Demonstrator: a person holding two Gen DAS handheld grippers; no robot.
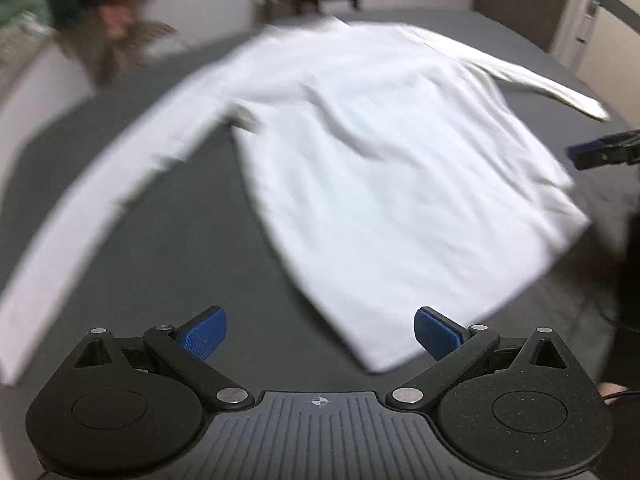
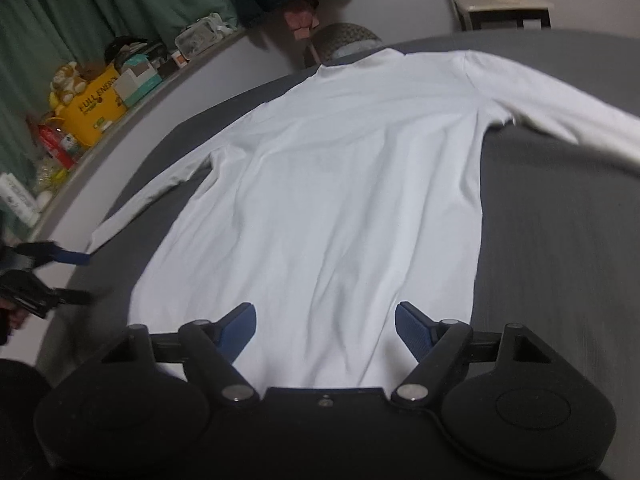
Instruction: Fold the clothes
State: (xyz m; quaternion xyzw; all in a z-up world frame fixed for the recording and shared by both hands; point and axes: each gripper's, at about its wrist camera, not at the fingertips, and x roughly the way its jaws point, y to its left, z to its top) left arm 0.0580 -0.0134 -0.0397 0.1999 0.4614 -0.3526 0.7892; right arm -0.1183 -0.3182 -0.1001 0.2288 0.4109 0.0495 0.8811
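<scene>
Lying flat, white shirt [image 2: 340, 184], collar away, sleeves outspread.

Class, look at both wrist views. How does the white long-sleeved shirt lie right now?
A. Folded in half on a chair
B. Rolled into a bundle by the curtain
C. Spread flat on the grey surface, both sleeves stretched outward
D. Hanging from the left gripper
C: the white shirt lies flat on the grey surface with a sleeve reaching out each side, and both the left gripper and right gripper are open and hold nothing.
</scene>
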